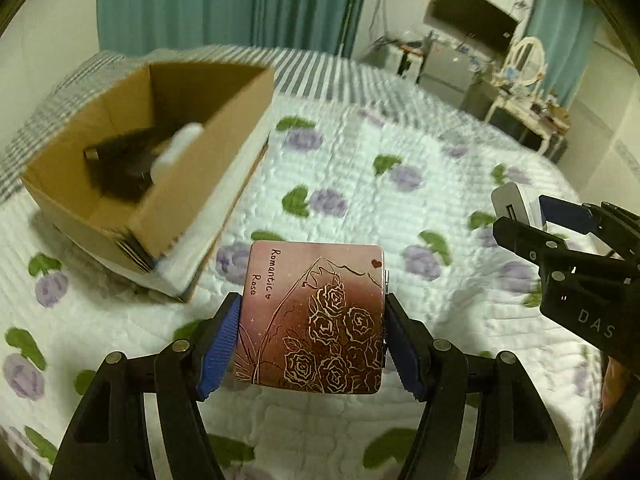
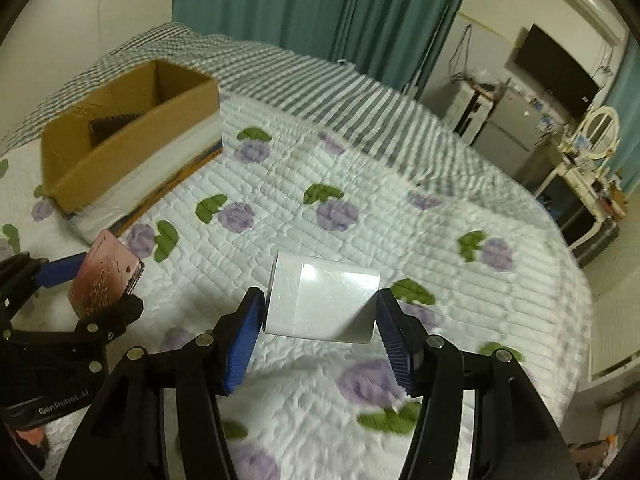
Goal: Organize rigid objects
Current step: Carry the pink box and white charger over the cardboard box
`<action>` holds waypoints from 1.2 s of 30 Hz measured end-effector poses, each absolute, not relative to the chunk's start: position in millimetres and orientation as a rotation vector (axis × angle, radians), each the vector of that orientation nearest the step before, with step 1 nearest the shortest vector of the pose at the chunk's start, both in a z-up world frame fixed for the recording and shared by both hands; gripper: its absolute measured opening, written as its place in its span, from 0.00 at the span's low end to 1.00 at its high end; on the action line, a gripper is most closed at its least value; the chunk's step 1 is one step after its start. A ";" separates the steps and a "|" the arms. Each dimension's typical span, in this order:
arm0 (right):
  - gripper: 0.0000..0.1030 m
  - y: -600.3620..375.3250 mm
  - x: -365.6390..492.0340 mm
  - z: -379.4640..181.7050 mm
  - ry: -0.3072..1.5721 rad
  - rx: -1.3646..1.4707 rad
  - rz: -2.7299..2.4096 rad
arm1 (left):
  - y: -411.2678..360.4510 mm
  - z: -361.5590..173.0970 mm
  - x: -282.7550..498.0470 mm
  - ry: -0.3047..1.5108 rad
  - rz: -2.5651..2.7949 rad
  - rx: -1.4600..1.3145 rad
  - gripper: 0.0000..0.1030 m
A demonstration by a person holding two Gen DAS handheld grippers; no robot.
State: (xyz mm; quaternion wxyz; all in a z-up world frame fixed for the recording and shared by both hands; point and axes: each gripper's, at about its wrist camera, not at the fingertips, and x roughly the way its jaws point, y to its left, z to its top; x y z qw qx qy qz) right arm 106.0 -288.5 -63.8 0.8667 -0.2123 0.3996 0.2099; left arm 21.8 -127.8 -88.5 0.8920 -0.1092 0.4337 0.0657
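Note:
My left gripper [image 1: 312,320] is shut on a pink square tin [image 1: 316,316] printed with roses and "Romantic Rose", held above the bed. It also shows at the left of the right wrist view [image 2: 106,272]. My right gripper [image 2: 320,316] is shut on a white rectangular box [image 2: 322,298], also seen at the right of the left wrist view [image 1: 514,202]. An open cardboard box [image 1: 224,136] sits on the bed to the far left [image 2: 120,152], with a dark object [image 1: 120,160] and a white object [image 1: 176,150] inside.
The bed has a white quilt [image 2: 360,184] with purple flowers and a grey striped blanket [image 2: 320,92] behind. Teal curtains [image 2: 320,8], a wall TV [image 2: 556,68], a fridge [image 2: 516,124] and a dressing table [image 2: 580,176] stand beyond the bed.

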 end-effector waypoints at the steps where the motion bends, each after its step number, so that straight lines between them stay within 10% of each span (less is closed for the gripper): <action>1: 0.56 -287.8 100.9 -55.6 0.826 -0.447 0.427 | -125.2 -79.4 17.6 0.879 0.124 -0.227 0.67; 21: 0.56 -156.9 18.4 90.5 0.558 -0.463 0.503 | 12.9 54.3 -27.8 0.615 0.089 -0.123 0.67; 36: 0.56 -72.3 64.1 76.2 0.559 -0.362 0.573 | 83.9 28.7 30.1 0.688 0.104 -0.043 0.67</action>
